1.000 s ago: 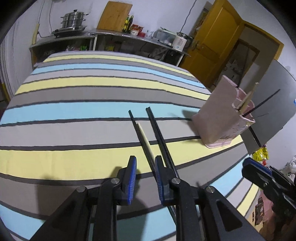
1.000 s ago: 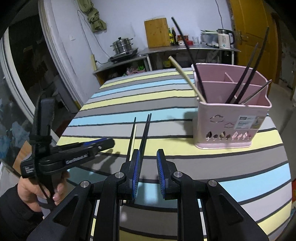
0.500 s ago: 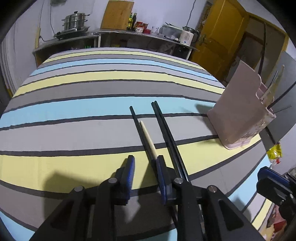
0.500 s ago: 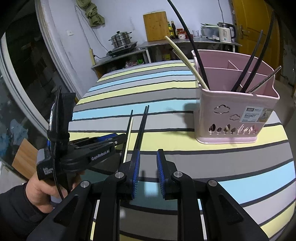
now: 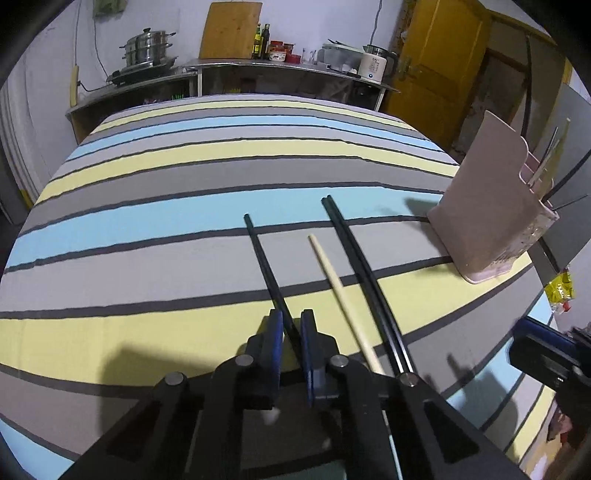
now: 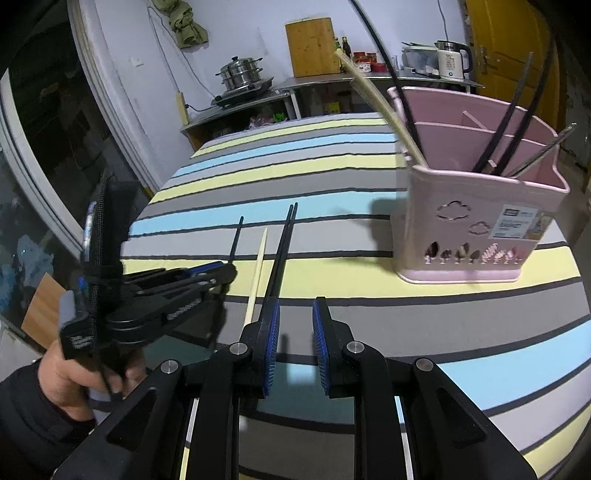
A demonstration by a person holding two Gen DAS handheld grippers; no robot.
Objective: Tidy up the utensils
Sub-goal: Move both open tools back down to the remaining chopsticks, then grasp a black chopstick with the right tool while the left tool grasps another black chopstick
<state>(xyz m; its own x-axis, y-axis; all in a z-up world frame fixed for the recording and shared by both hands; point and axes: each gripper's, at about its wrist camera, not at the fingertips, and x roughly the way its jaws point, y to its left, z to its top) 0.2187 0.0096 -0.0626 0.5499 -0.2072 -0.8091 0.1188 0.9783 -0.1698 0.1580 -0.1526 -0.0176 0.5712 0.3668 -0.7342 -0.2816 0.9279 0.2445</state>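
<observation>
Lying lengthwise away from the camera, black chopstick (image 5: 266,271) clamped in just-closing left tongs (image 5: 291,334); right tongs (image 6: 296,325) apart, empty.

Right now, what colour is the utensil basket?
Pale pink basket, clearest in the right wrist view.

A pale bluish-white plaster wall (image 6: 240,33) backs the room. Against it stands a low metal-topped counter (image 5: 280,68) with open shelves below. On the counter sit a stacked stainless-steel steamer pot (image 5: 147,50), a tall upright wooden chopping board (image 5: 231,29), dark sauce bottles (image 5: 261,40) and a white electric kettle (image 5: 376,66). To the right hangs a yellow-orange wooden door (image 5: 439,62). A crumpled green cloth (image 6: 186,22) hangs high on the wall, and a dark curved-framed window (image 6: 48,147) fills the left side in the right wrist view. Light is dim and cool.
</observation>
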